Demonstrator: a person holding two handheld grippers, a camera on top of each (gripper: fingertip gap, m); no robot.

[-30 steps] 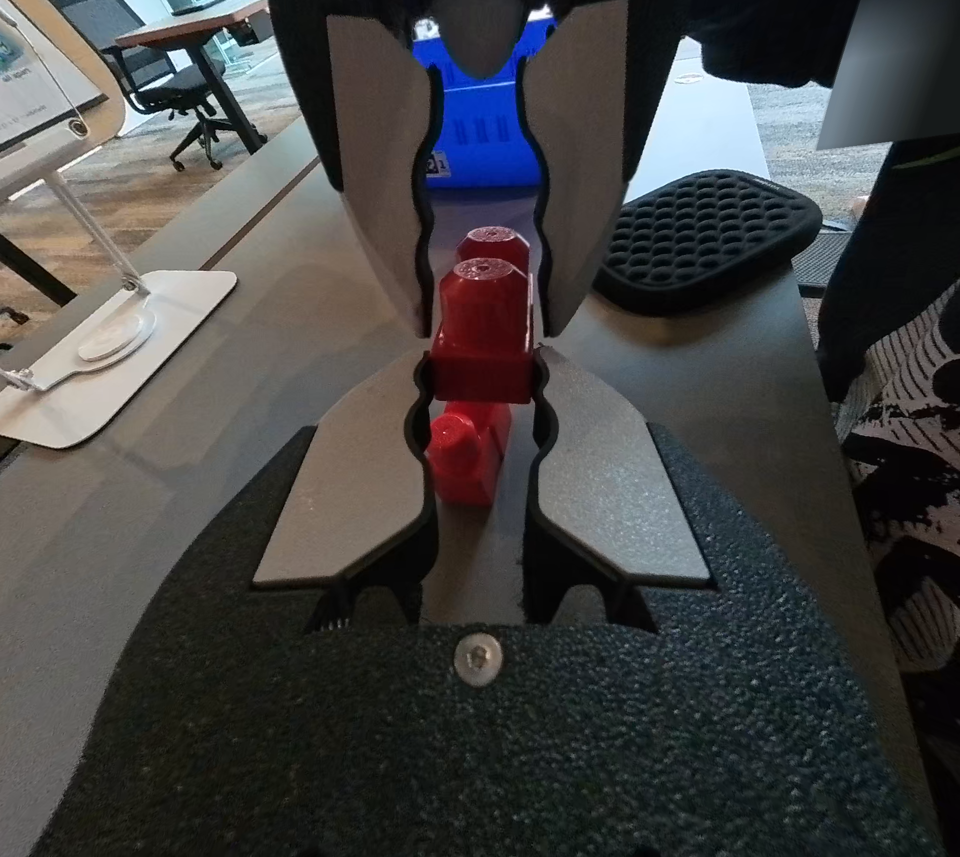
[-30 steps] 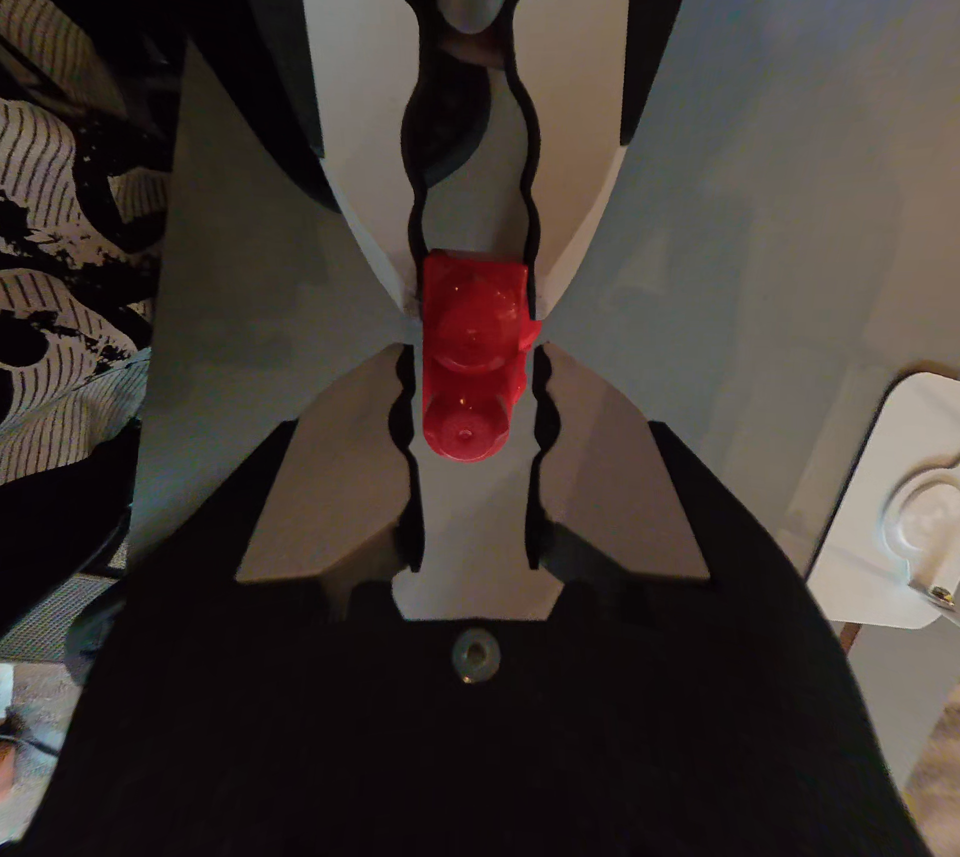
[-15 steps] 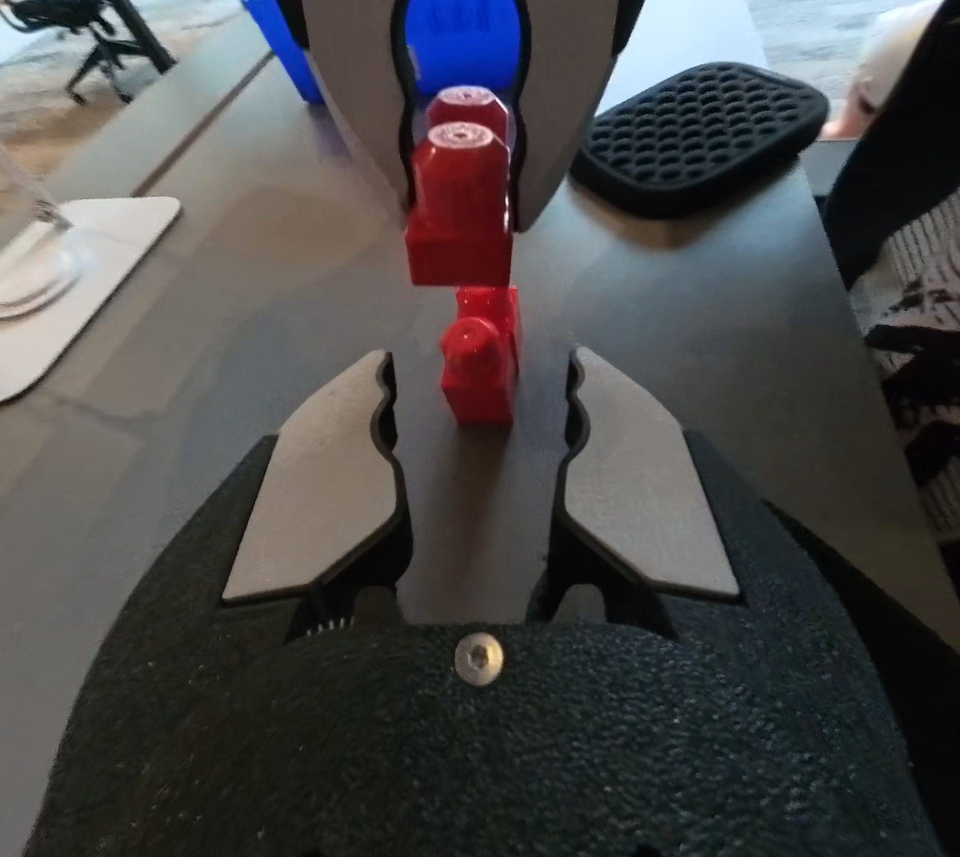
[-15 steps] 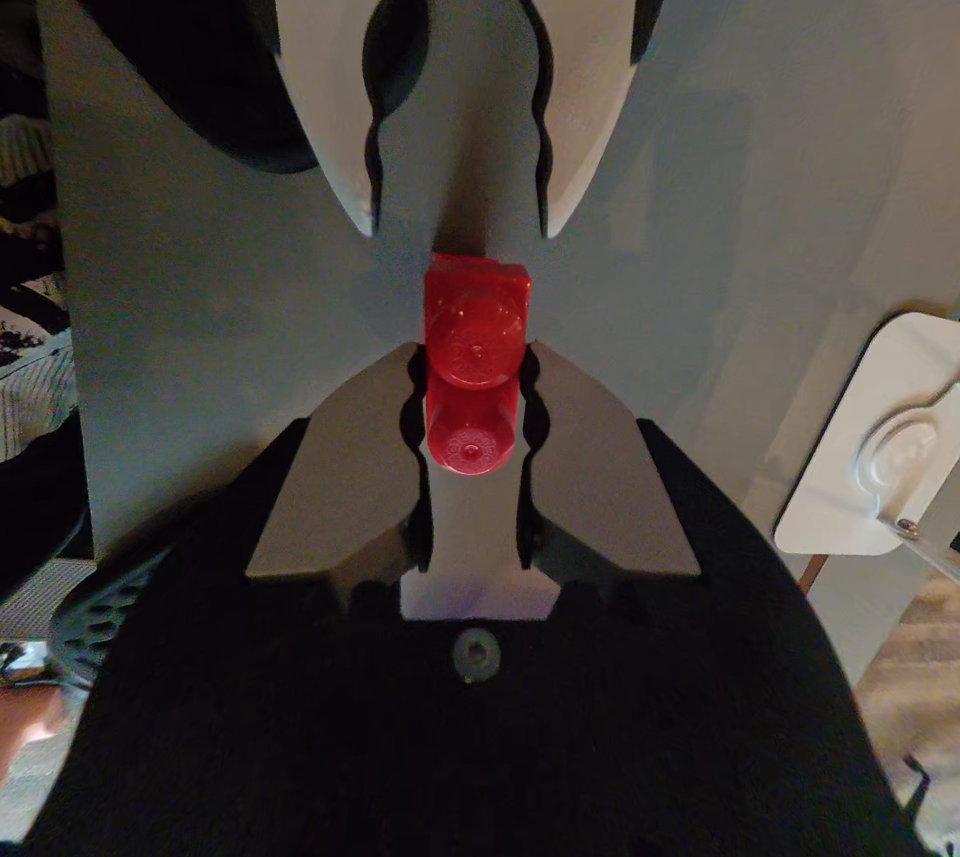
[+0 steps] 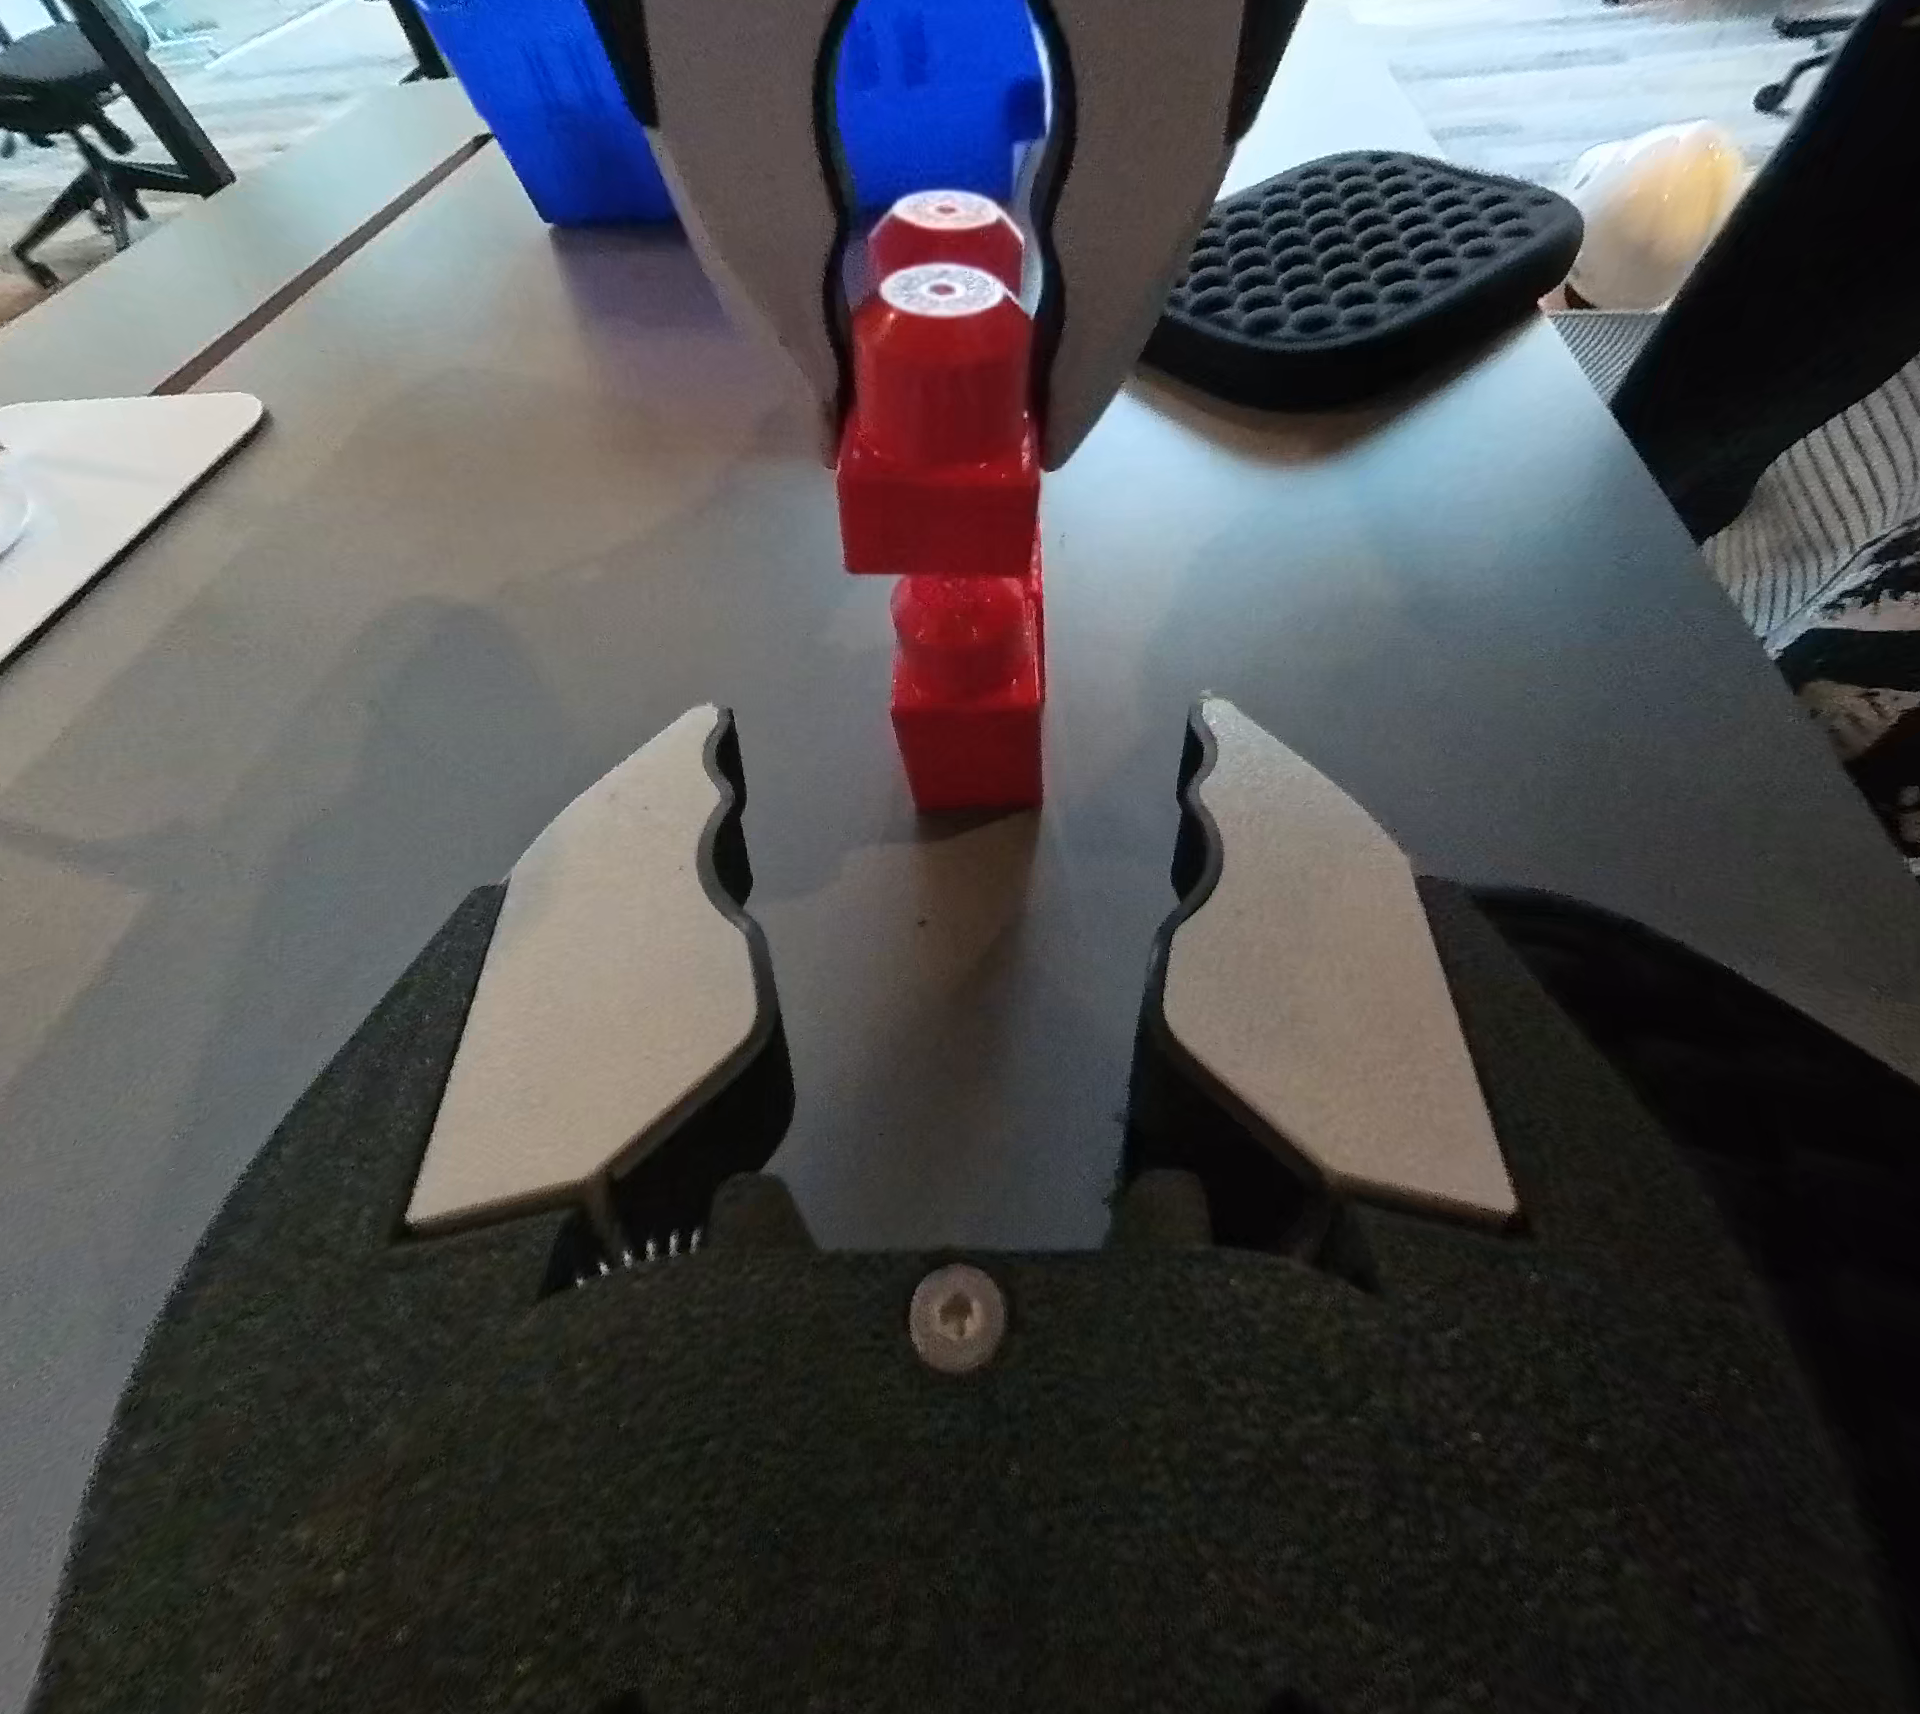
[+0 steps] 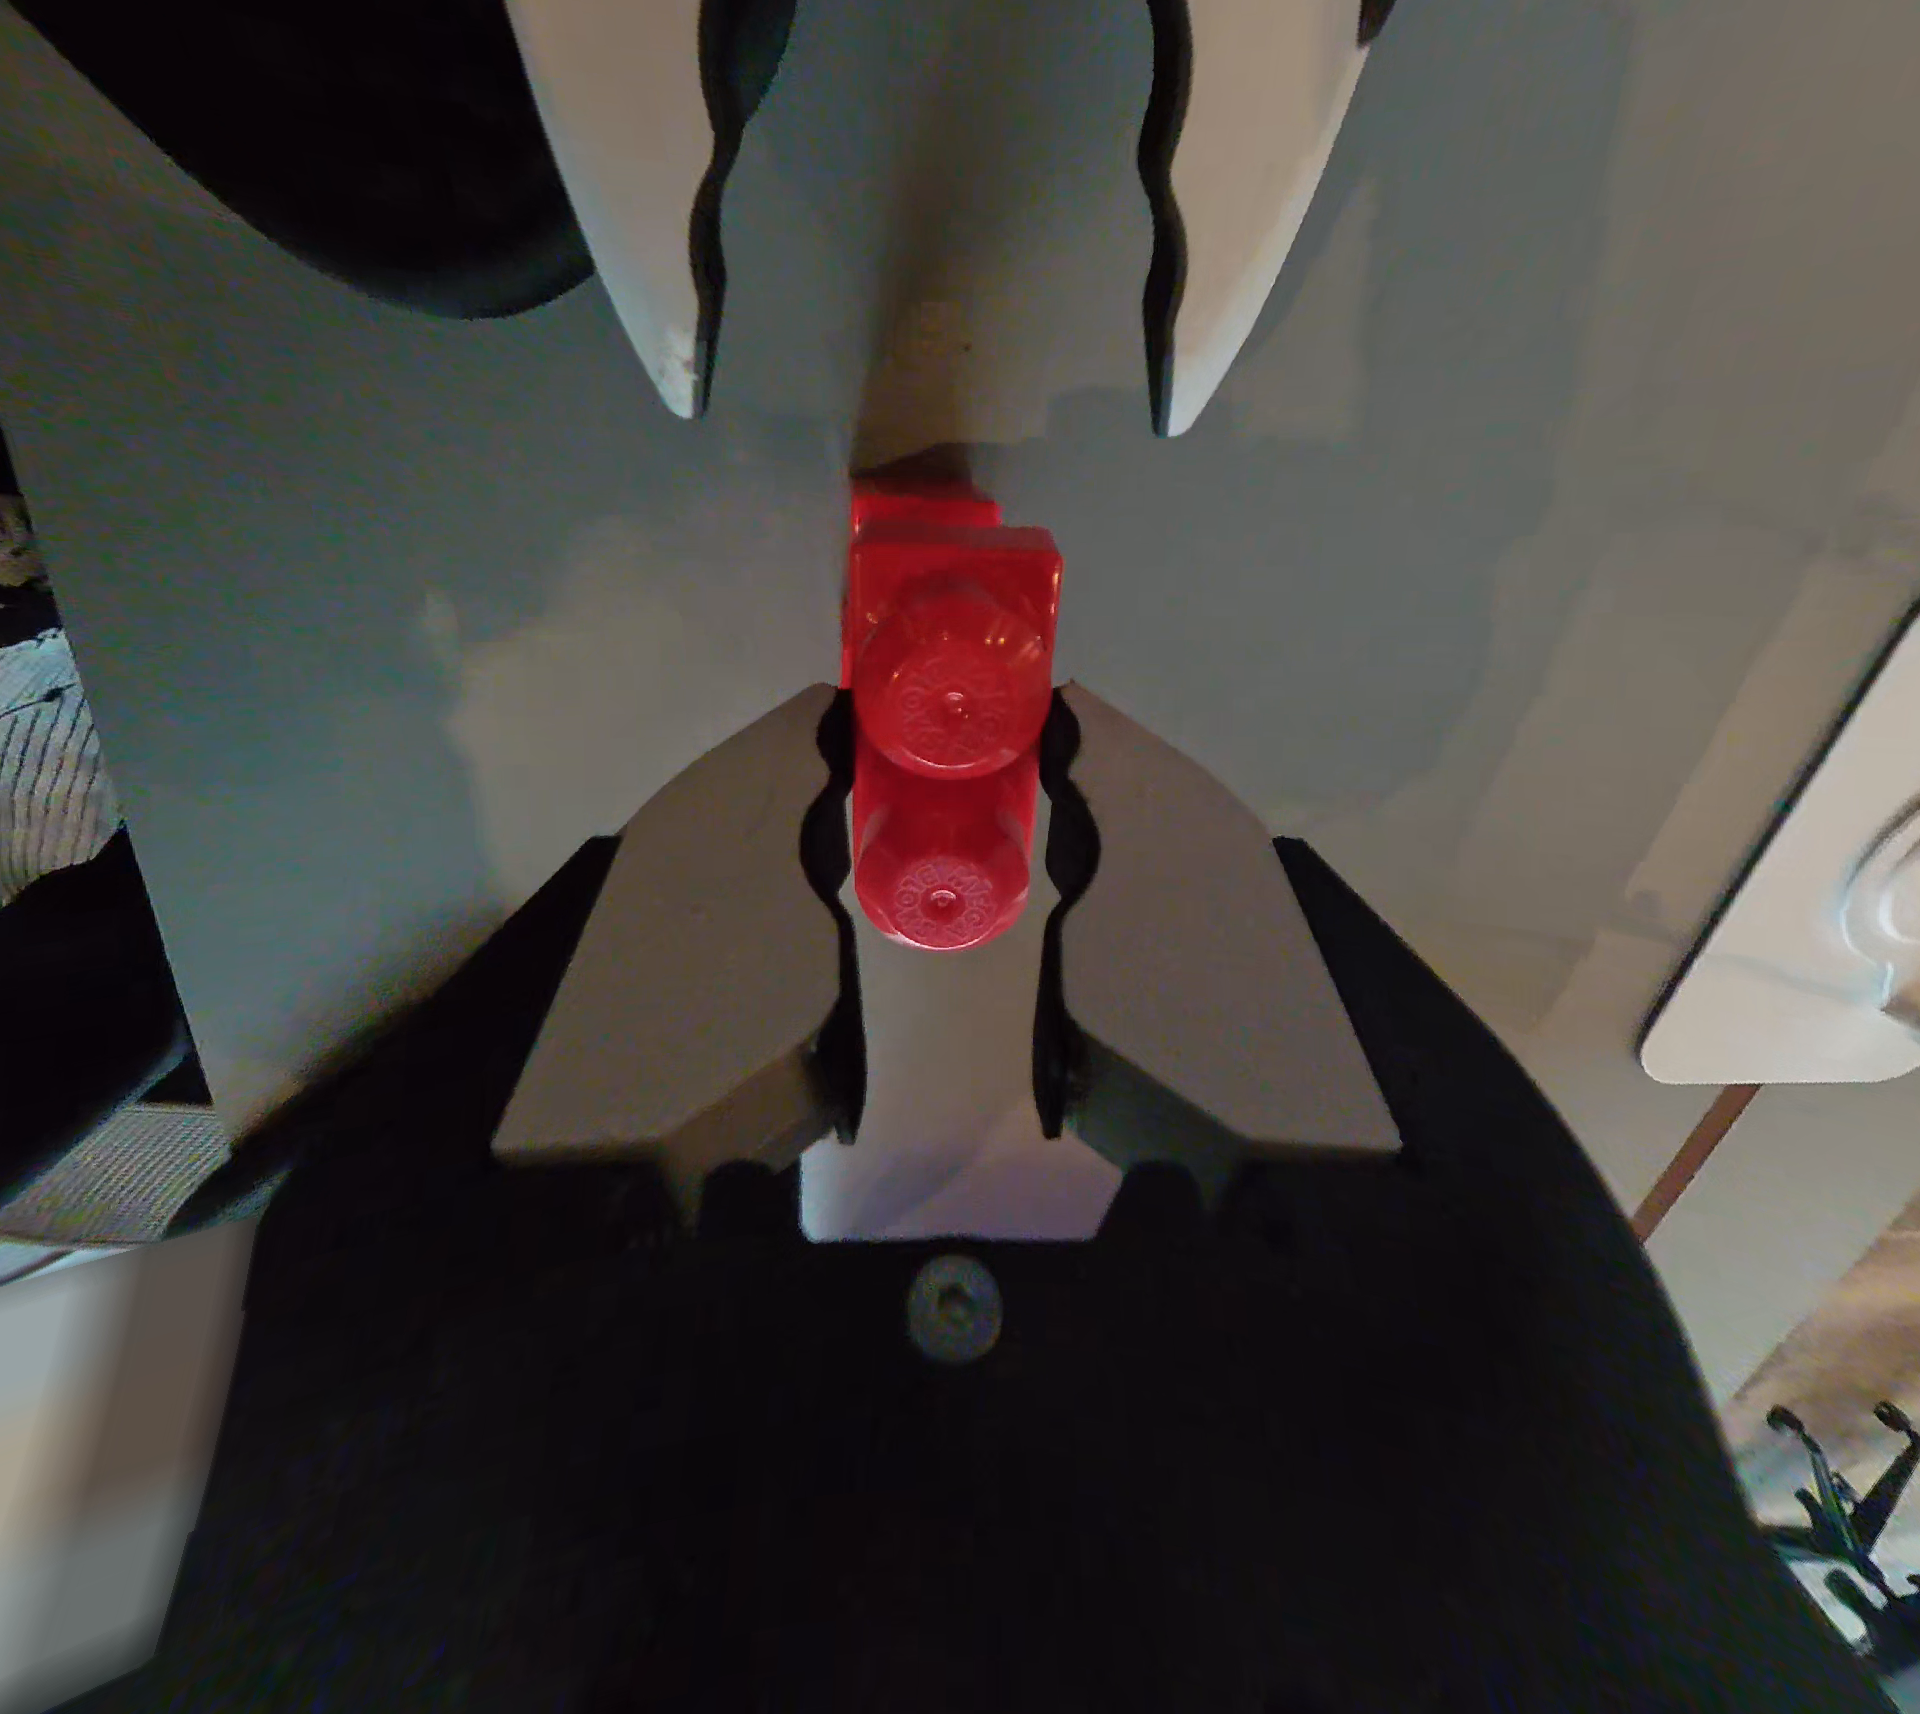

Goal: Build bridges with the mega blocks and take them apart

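Right gripper point(image 5: 940, 417): clamped from above on the studs of the upper red block point(image 5: 938, 459), a two-stud brick held level so that it meets the piece beneath squarely.
Lower red block point(image 5: 966, 708): standing on the grey table point(image 5: 416, 625), directly under the held brick; whether the two are pressed together or just parted cannot be told.
Left gripper point(image 5: 956, 823): jaws wide and empty, just short of the lower block, seemingly placed to brace it.
From above: the right wrist view looks down on the upper block's studs point(image 6: 951, 719) between its own fingers.
Background: a blue bin point(image 5: 540, 75) and a black honeycomb pad point(image 5: 1361, 272), both clear of the work.
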